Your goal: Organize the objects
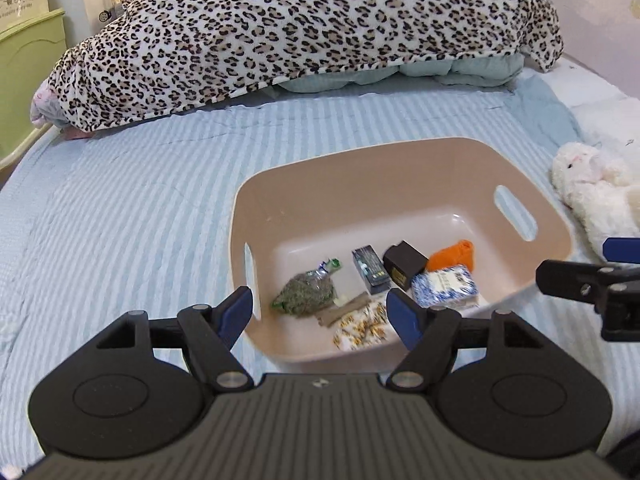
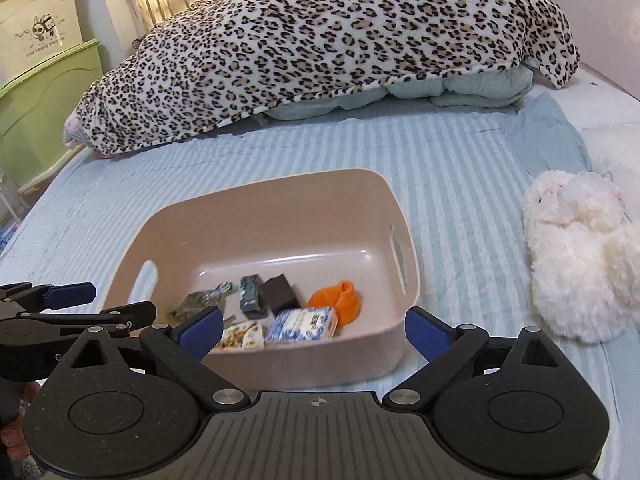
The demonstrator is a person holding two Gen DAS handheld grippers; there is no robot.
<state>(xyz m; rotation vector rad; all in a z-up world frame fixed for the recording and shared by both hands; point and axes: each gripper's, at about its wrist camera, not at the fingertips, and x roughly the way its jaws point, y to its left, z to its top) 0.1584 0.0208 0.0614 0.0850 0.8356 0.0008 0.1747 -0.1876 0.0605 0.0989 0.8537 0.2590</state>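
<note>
A beige plastic bin sits on the striped bed. Inside lie a green herb packet, a dark box, a black block, an orange cloth, a blue-white tissue pack and a yellow-patterned packet. My left gripper is open and empty over the bin's near left edge. My right gripper is open and empty at the bin's near right edge.
A white plush toy lies on the bed to the right of the bin. A leopard-print blanket over bedding fills the far side. A green cabinet stands at the left.
</note>
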